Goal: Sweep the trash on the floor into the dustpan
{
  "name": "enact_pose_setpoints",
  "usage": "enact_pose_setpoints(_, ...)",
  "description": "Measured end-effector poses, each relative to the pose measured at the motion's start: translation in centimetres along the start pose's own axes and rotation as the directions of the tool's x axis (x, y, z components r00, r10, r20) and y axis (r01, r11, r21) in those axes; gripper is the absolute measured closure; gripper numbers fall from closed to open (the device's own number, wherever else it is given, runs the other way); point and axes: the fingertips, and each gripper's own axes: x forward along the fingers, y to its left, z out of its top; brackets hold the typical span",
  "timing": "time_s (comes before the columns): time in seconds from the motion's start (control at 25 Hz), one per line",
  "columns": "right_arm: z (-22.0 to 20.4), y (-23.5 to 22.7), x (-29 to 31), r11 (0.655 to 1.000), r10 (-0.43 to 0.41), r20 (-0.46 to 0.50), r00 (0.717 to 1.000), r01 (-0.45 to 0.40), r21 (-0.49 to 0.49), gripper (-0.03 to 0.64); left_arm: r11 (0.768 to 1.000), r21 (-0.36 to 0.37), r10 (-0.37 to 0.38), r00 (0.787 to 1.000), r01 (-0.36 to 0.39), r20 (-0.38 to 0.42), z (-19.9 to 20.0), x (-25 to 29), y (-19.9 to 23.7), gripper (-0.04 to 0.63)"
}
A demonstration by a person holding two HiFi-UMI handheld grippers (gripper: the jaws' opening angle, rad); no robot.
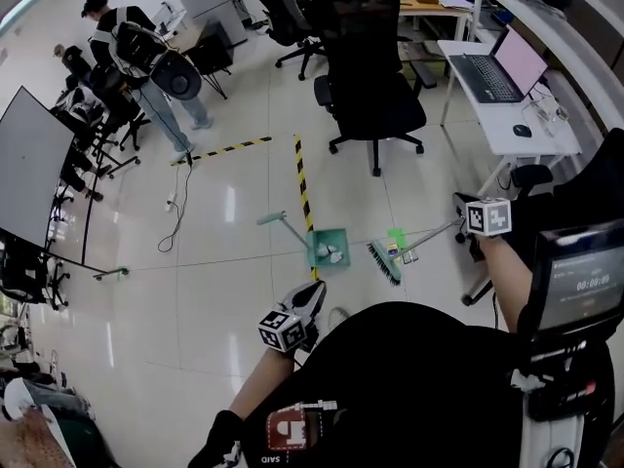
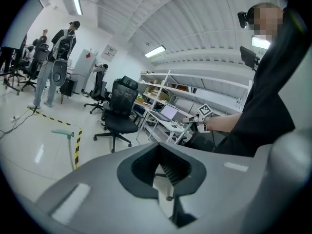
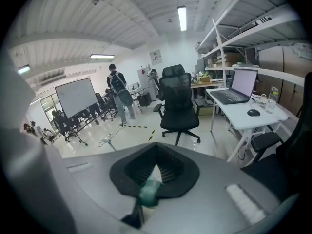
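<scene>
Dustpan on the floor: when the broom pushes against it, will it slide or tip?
The dustpan looks like light plastic on glossy tile, so it probably slides. Its long handle is unheld, so it might tip.

Teal dustpan [image 1: 331, 237], green broom [image 1: 383, 263], yellow-black striped floor tape [image 1: 302, 183], white floor [image 1: 224, 291]

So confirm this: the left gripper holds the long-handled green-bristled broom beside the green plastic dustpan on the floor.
Wrong gripper. The right gripper holds the long-handled green-bristled broom beside the green plastic dustpan on the floor; the right gripper view shows its jaws closed on the handle's green tip.
</scene>
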Motion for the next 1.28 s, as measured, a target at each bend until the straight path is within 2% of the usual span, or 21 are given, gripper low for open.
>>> enact_pose_setpoints(0.12, -1.4, -2.4, -2.6, 0.999, 0.037, 0.007, 0.999, -0.037, -0.003, 0.607, 1.0, -0.011, 0.009, 1.0, -0.008, 0.028, -1.6, 1.2, -5.0, 0.595)
enact_pose_setpoints(0.28, -4.4, -4.0, -5.5, 0.998, 0.061, -0.012, 0.998, -0.062, -0.01, 0.607, 1.0, 0.001, 0.028, 0.999, -0.028, 0.016, -3.8, 0.2, -10.0, 0.595)
enact_pose_setpoints(0.48, -8.1, -3.9, -8.1, 0.996, 0.085, -0.038, 0.996, -0.086, -0.031, 0.607, 0.997, 0.005, 0.081, 0.996, -0.082, 0.034, -5.0, -3.5, -12.2, 0.595)
enact_pose_setpoints(0.72, -12.3, -0.3, -11.2, 0.995, 0.089, -0.038, 0.995, -0.09, -0.031, 0.607, 0.994, 0.019, 0.105, 0.992, -0.107, 0.071, -6.6, -9.7, -12.7, 0.595)
enact_pose_setpoints(0.84, -14.7, 3.0, -13.7, 0.997, 0.071, -0.027, 0.997, -0.072, -0.023, 0.607, 0.997, 0.016, 0.08, 0.993, -0.082, 0.084, -8.4, -13.6, -12.8, 0.595)
enact_pose_setpoints(1.08, -18.7, 8.5, -20.1, 1.0, -0.014, 0.021, 1.0, 0.013, 0.028, 0.607, 0.999, 0.035, -0.013, 0.999, 0.012, 0.029, -13.4, -21.7, -13.6, 0.595)
enact_pose_setpoints(1.28, -21.5, 11.3, -24.1, 0.999, -0.045, 0.017, 0.999, 0.045, 0.029, 0.607, 1.0, -0.006, -0.026, 1.0, 0.026, 0.014, -16.0, -25.4, -13.7, 0.595)
